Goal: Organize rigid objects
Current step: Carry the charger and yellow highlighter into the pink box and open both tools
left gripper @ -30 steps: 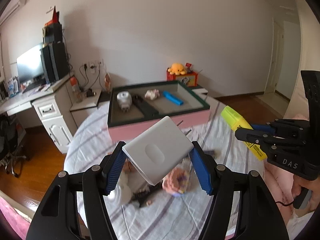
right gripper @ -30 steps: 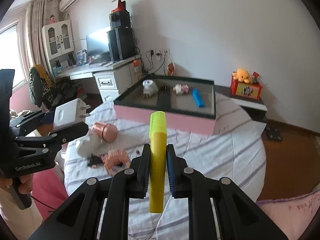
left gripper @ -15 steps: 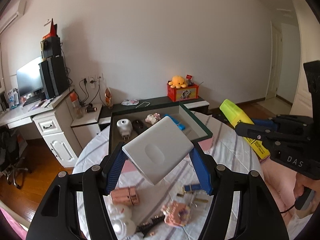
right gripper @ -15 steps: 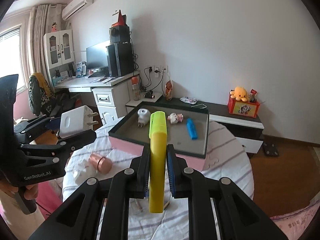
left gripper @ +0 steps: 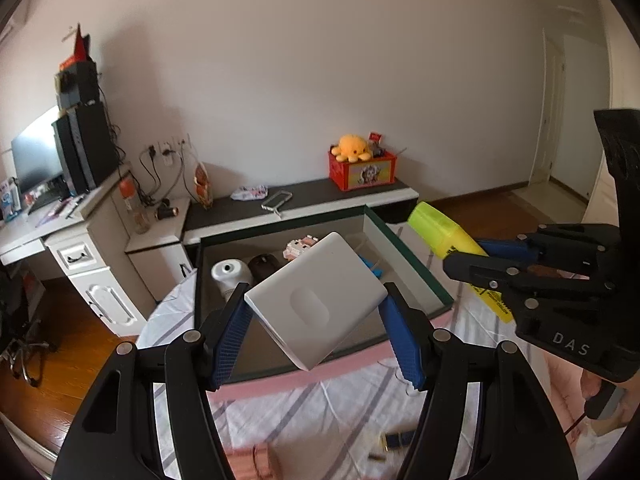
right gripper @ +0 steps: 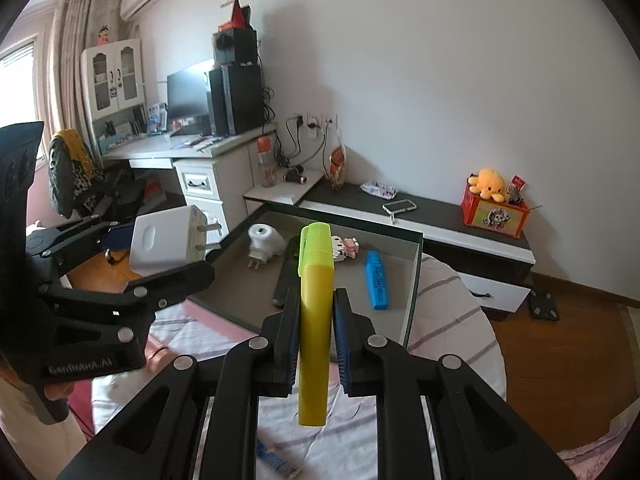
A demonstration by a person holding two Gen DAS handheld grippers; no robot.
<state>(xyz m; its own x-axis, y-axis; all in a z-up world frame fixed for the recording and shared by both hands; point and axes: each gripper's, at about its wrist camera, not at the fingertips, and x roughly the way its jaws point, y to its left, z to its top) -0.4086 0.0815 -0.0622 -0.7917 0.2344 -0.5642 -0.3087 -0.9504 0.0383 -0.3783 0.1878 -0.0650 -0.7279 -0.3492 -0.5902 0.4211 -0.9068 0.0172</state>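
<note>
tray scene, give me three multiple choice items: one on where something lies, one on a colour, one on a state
1. Where does the blue highlighter lie?
A. inside the tray
B. on the desk
C. on the floor

2. What colour is the highlighter held in the right tongs?
A. orange
B. yellow
C. white

3. What state are the left tongs in?
A. empty and open
B. shut with nothing in them
C. clamped on the white charger

Answers: 1 A, it rests on the tray floor, right of the black object. 2 B, its body and cap are yellow. 3 C, both blue pads press the charger's sides.
</note>
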